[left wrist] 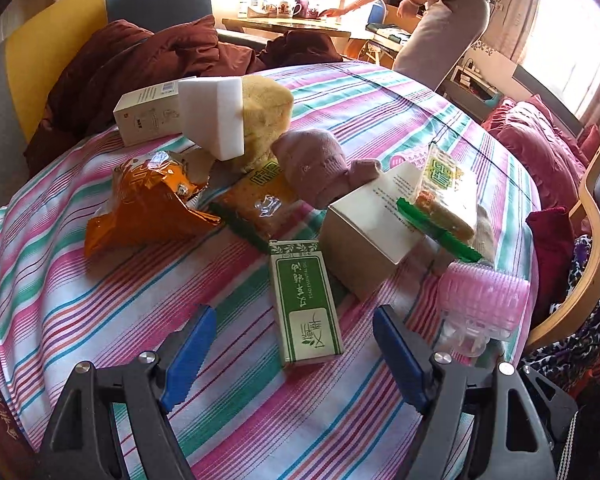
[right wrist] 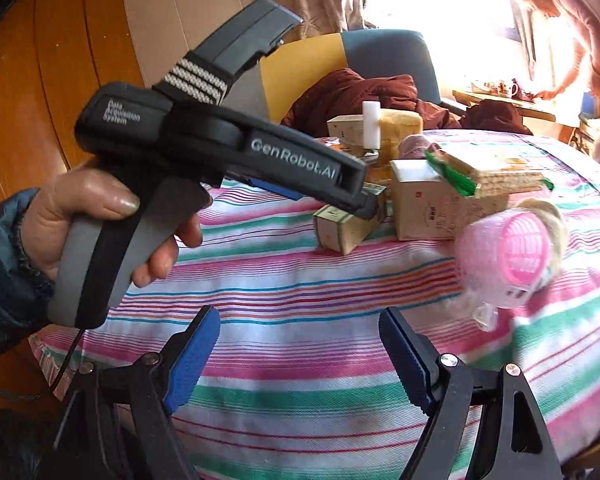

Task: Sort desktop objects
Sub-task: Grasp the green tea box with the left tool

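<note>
Right gripper [right wrist: 300,356] fingers apart over striped tablecloth [right wrist: 300,280], pink roller [right wrist: 512,256] nearby

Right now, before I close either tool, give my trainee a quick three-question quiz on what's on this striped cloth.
1. True or false: the left gripper is shut on the green box.
2. What rests on top of the beige carton? A) the cracker packet B) an orange bag C) a white sponge
3. Fill in: the pink hair roller lies on the ______ side of the right wrist view.

Key: 1. False; its jaws stand open, with the box lying between and ahead of them. 2. A. 3. Right.
</note>
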